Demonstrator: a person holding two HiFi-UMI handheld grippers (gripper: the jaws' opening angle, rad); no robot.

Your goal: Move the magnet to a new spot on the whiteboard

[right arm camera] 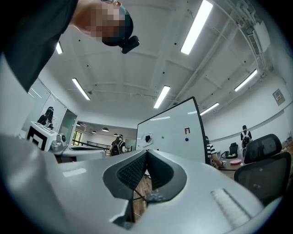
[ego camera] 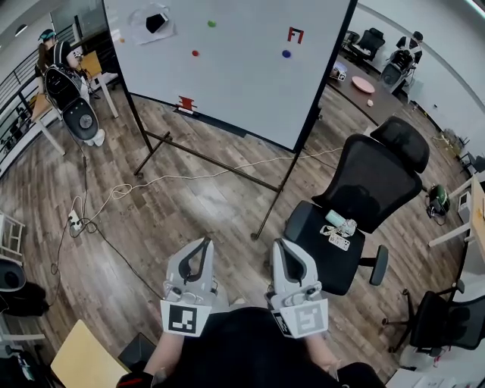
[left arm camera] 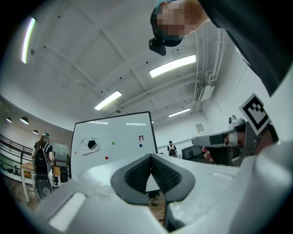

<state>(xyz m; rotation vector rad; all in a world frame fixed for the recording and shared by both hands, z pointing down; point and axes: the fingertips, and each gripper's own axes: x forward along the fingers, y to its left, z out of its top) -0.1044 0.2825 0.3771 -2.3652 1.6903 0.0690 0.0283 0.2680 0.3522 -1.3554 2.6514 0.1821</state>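
The whiteboard [ego camera: 242,76] stands upright on a black-framed floor stand, well apart from the left hand-held gripper [ego camera: 203,244] and the right hand-held gripper [ego camera: 282,245], straight ahead of both. 3 small round magnets sit flat on its white face. The green magnet [ego camera: 211,23] is highest. The red magnet [ego camera: 195,53] is just below it, ahead of the left hand-held gripper. The blue magnet [ego camera: 286,54] lies ahead of the right hand-held gripper.

Closed left tool [left arm camera: 150,156]; whiteboard [left arm camera: 120,135], perhaps magnets [left arm camera: 107,158]
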